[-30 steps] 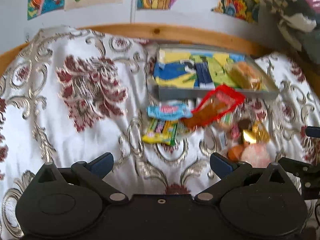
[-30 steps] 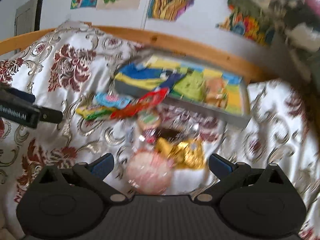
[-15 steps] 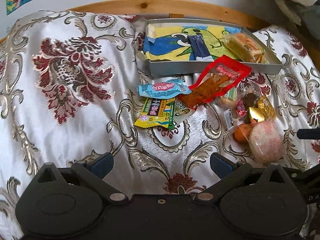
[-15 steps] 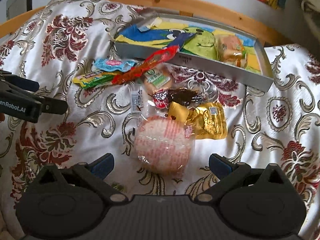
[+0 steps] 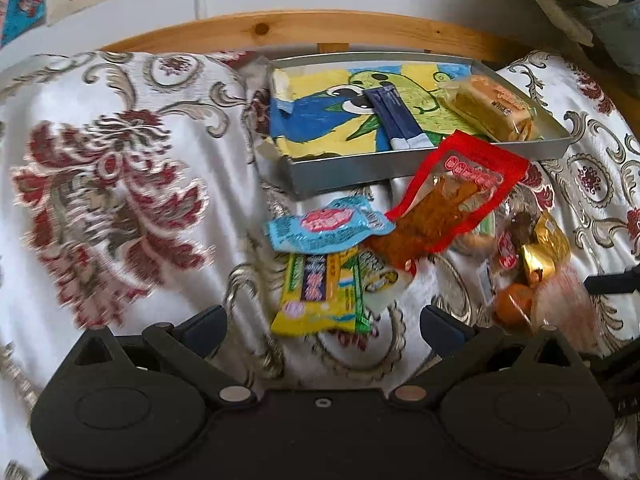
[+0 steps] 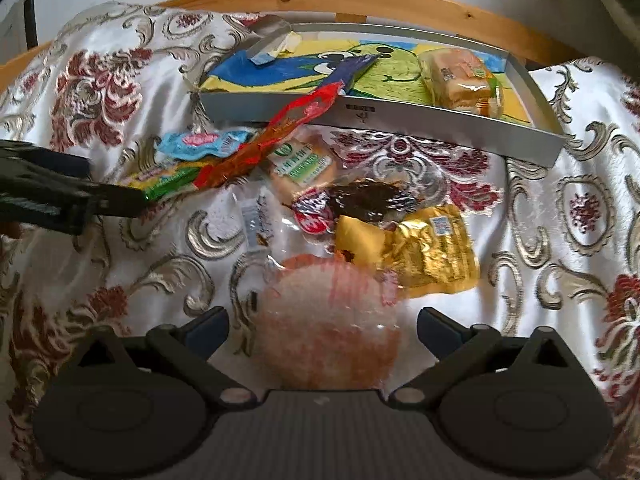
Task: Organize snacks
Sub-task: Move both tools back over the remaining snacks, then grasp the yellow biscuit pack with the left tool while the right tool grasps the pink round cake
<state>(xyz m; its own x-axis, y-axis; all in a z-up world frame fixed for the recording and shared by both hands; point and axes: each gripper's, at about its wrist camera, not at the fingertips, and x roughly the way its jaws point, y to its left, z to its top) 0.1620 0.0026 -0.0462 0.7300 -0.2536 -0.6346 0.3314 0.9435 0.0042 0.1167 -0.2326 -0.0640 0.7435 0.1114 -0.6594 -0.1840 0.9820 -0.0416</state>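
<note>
Both cameras have closed in on the snack pile on the bedspread (image 5: 120, 160); left hand-held gripper (image 5: 322, 322) gapes over the yellow-green wrapper (image 5: 320, 296); right hand-held gripper (image 6: 322, 326) spreads wide around the pink round cake (image 6: 326, 332), near the grey tray (image 6: 400, 118).

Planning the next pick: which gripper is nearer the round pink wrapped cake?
Right. The right gripper is open with the round pink wrapped cake between its fingers. The left gripper, also open, faces the yellow snack bar, with the cake off to its right.
</note>
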